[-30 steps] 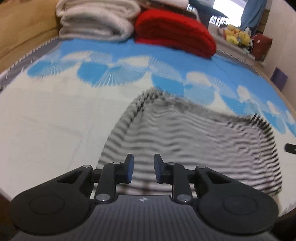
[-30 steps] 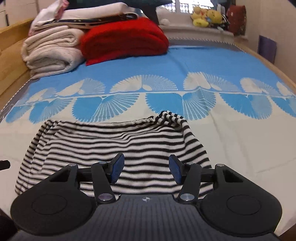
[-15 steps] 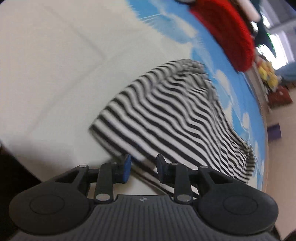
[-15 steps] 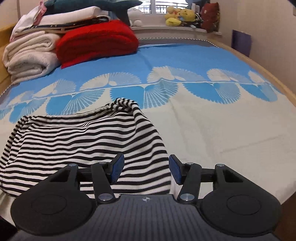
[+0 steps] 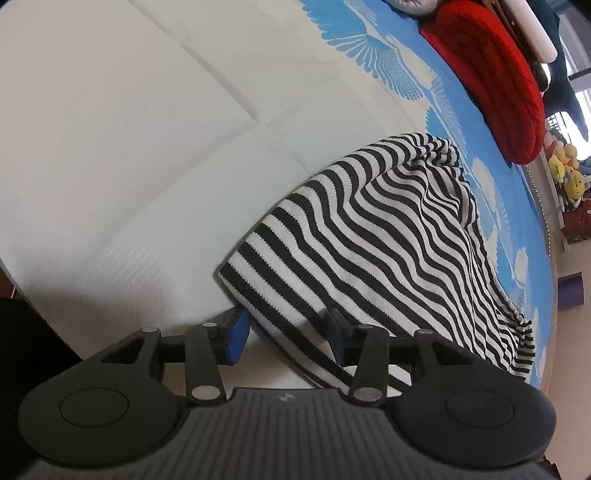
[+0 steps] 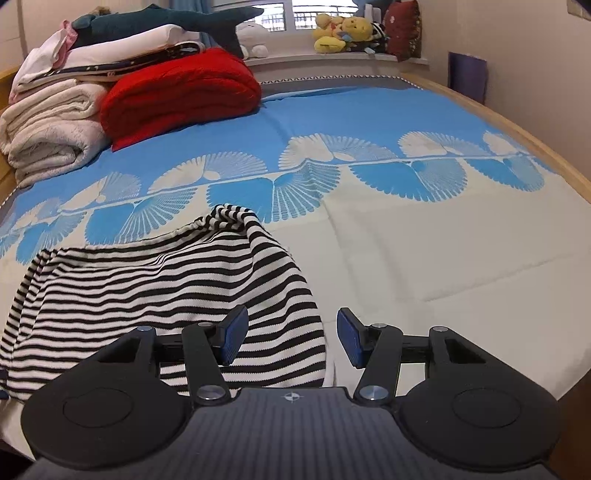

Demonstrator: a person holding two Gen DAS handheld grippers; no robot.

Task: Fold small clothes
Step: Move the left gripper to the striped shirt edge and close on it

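A black-and-white striped garment (image 5: pixel 376 236) lies spread on the bed, also in the right wrist view (image 6: pixel 162 280). My left gripper (image 5: pixel 286 332) is open and tilted, its fingers astride the garment's near left corner, with the hem lying between them. My right gripper (image 6: pixel 291 338) is open at the garment's near right corner; its left fingertip (image 6: pixel 232 332) is over the stripes and its right one is over bare sheet.
The bed has a cream and blue fan-patterned sheet (image 6: pixel 424 229). A red folded blanket (image 6: pixel 177 92) and a stack of white towels (image 6: pixel 48 125) sit at the far left. Plush toys (image 6: pixel 343 33) line the windowsill. The wooden bed edge (image 6: pixel 546 155) runs on the right.
My left gripper has rolled and dropped to the garment's left corner, and its jaws have opened wider around the hem. My right gripper has shifted right to the right corner, still open.
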